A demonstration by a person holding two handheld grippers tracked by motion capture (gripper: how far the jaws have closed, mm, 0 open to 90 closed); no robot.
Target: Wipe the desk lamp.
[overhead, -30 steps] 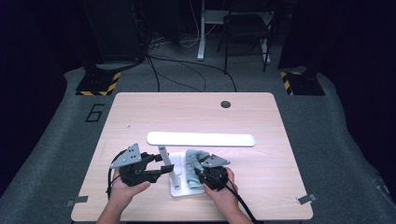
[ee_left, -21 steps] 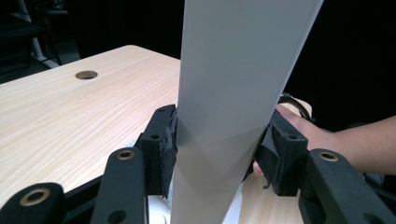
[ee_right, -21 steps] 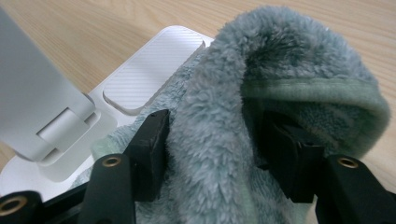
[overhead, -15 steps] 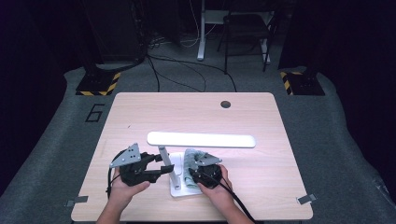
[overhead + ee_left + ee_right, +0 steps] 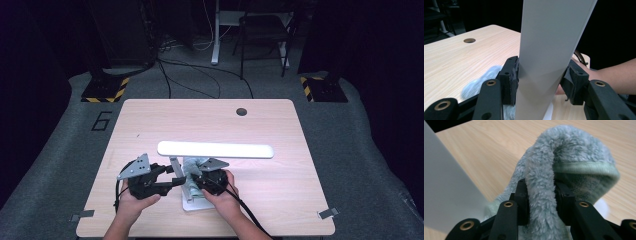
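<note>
Shifting left toward the lamp's upright arm (image 5: 549,50), the right gripper (image 5: 202,176) now bunches its fluffy green cloth (image 5: 564,170) against the lamp base (image 5: 192,202) near the bench (image 5: 280,130) front; the left gripper (image 5: 176,181) clamps the arm, so wiping looks underway.

Lamp base (image 5: 192,202) on table (image 5: 280,200) near front edge; lamp head (image 5: 216,149) behind and above it. Left gripper (image 5: 176,181) left of lamp stem (image 5: 175,167), right gripper (image 5: 196,176) with cloth (image 5: 564,165) on right.

Table (image 5: 280,125) brightly lit, surroundings dark; lamp head (image 5: 216,149) glares; close views slightly soft.
</note>
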